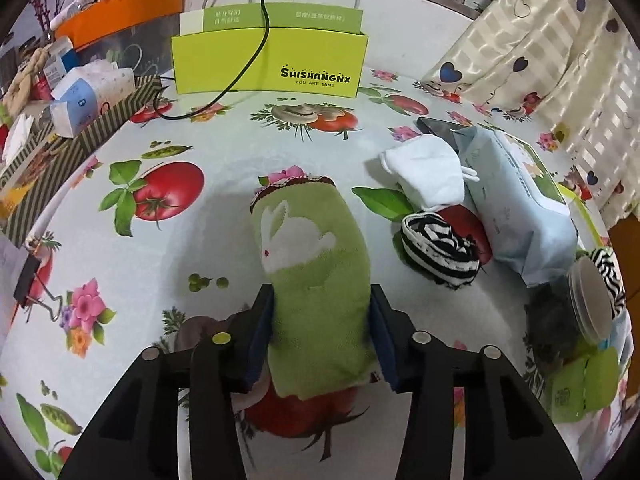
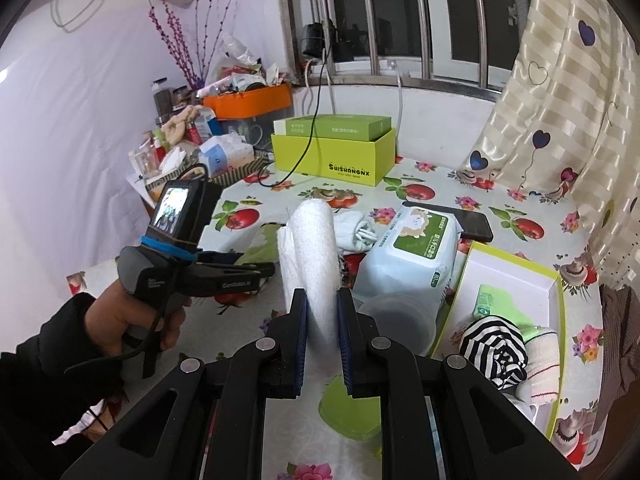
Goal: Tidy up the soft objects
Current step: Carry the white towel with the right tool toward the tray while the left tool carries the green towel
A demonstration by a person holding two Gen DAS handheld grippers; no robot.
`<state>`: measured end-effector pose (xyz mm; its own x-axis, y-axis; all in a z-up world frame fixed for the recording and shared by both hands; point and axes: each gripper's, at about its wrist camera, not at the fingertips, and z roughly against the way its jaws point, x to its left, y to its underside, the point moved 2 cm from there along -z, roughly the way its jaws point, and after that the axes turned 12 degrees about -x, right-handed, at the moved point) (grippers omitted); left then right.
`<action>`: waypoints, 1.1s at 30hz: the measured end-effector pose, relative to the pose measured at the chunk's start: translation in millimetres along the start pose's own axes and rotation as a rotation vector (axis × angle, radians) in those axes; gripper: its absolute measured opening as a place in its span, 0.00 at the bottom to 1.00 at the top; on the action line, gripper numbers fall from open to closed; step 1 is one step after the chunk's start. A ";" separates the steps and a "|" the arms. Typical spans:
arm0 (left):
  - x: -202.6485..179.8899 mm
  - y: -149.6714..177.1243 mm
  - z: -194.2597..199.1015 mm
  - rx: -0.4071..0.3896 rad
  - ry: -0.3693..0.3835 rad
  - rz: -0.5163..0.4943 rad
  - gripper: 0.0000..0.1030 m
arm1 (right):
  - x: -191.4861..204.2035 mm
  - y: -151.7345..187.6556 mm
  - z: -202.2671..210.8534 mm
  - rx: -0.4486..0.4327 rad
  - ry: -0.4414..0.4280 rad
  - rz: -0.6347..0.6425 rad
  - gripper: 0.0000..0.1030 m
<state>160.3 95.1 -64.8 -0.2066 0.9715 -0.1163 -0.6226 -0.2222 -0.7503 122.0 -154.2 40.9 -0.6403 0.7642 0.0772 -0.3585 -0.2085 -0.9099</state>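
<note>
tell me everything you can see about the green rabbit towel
The green rabbit towel is a soft, fleecy-looking cloth, folded or rolled into a long bundle. It carries a white rabbit with a red eye, and its far end has a dark brown trim with pink edging. The left gripper is shut on its near part, one blue pad on each side. It points away from the camera over the fruit-print tablecloth. Whether it touches the cloth, I cannot tell.

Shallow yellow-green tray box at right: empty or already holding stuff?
Holding stuff. The white-lined yellow-green tray box holds a black-and-white striped roll and a green packet.
</note>
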 end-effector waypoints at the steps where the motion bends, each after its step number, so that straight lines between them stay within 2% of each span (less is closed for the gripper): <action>1: 0.9 0.6 1.9 -0.003 0.005 -0.002 0.43 | -0.8 -0.2 0.5 -0.002 0.001 -0.003 0.13; 15: -5.6 1.4 41.0 -0.056 0.077 -0.021 0.39 | -8.6 -3.3 -16.5 0.016 0.013 -0.025 0.13; 23: -31.2 -20.3 67.6 -0.116 0.145 -0.056 0.39 | -15.1 -18.7 -21.0 -0.003 0.018 -0.023 0.13; 33: -73.3 -46.4 78.2 -0.151 0.202 -0.111 0.39 | -43.5 -32.5 -16.9 -0.022 0.067 -0.056 0.13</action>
<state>145.3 27.8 29.4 0.0210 0.9894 -0.1440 -0.5100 -0.1133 -0.8527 173.0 -170.4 60.2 -0.5724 0.8138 0.1008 -0.3770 -0.1520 -0.9137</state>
